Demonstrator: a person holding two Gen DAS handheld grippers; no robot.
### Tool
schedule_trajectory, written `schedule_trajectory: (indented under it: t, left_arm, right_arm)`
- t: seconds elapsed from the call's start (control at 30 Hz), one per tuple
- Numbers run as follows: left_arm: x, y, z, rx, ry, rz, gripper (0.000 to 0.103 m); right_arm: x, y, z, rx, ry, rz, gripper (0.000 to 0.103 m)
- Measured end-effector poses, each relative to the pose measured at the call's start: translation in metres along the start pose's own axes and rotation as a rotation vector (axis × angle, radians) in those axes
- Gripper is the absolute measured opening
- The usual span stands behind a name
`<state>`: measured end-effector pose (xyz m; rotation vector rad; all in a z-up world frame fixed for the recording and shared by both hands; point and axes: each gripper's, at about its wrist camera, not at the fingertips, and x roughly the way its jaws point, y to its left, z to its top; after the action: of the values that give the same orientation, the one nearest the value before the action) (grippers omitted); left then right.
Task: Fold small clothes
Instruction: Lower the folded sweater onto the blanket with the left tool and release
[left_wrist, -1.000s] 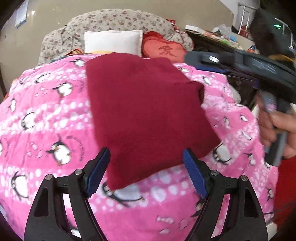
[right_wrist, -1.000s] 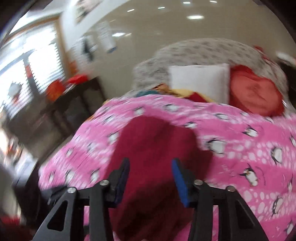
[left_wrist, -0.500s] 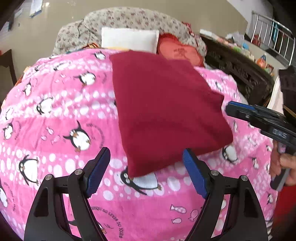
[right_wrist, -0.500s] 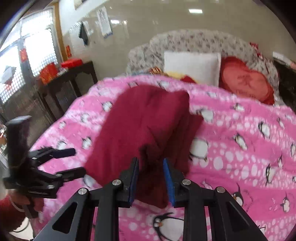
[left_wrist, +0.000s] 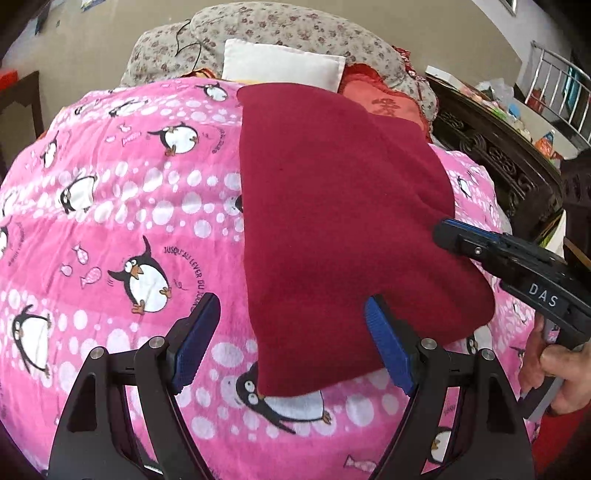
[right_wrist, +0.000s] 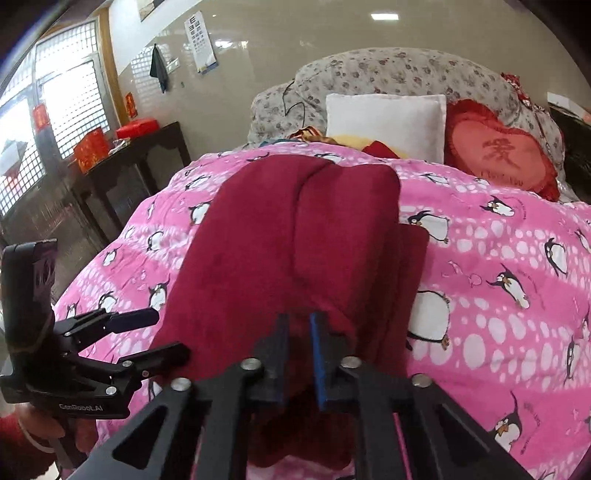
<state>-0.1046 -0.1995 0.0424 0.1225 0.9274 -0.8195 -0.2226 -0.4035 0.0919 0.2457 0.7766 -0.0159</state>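
My right tool (right_wrist: 299, 332) is pinched tight on the near edge of the dark red garment (right_wrist: 280, 236), which lies folded on the pink penguin blanket (right_wrist: 498, 266). My left tool (right_wrist: 147, 336) hovers spread wide at the garment's left edge.

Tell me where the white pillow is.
The white pillow lies at the bed's head in both views, against the floral bedding, left of the red heart cushion.

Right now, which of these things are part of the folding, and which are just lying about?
In use: red cloth, right gripper shut on its edge, left gripper open at its corner.
Lying about: white pillow, heart cushion, pink penguin blanket.
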Motion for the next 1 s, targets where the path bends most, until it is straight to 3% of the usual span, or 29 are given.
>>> schedule_trajectory:
  t: [0.27, 0.47, 0.57, 0.7, 0.9, 1.0]
  left_arm:
    - [-0.005, -0.006, -0.002, 0.020, -0.018, 0.037, 0.081]
    - [-0.006, -0.008, -0.005, 0.021, -0.018, 0.050, 0.081]
    - [-0.003, -0.009, -0.009, 0.010, -0.005, 0.056, 0.081]
    - [-0.012, -0.010, -0.010, 0.019, -0.022, 0.072, 0.081]
    - [-0.019, -0.007, -0.006, 0.012, -0.031, 0.069, 0.081]
    - [-0.023, -0.003, 0.002, -0.008, -0.046, 0.047, 0.081]
  right_arm:
    - [-0.040, 0.029, -0.009, -0.028, -0.037, 0.040, 0.010]
    - [-0.009, 0.020, -0.042, -0.012, 0.068, -0.027, 0.012]
    - [-0.012, 0.014, -0.044, 0.040, 0.055, 0.011, 0.012]
    - [-0.041, 0.024, -0.036, 0.015, 0.006, 0.011, 0.013]
    - [-0.065, 0.026, -0.021, 0.035, -0.087, 0.001, 0.022]
    - [-0.057, 0.018, -0.011, 0.086, -0.105, -0.026, 0.039]
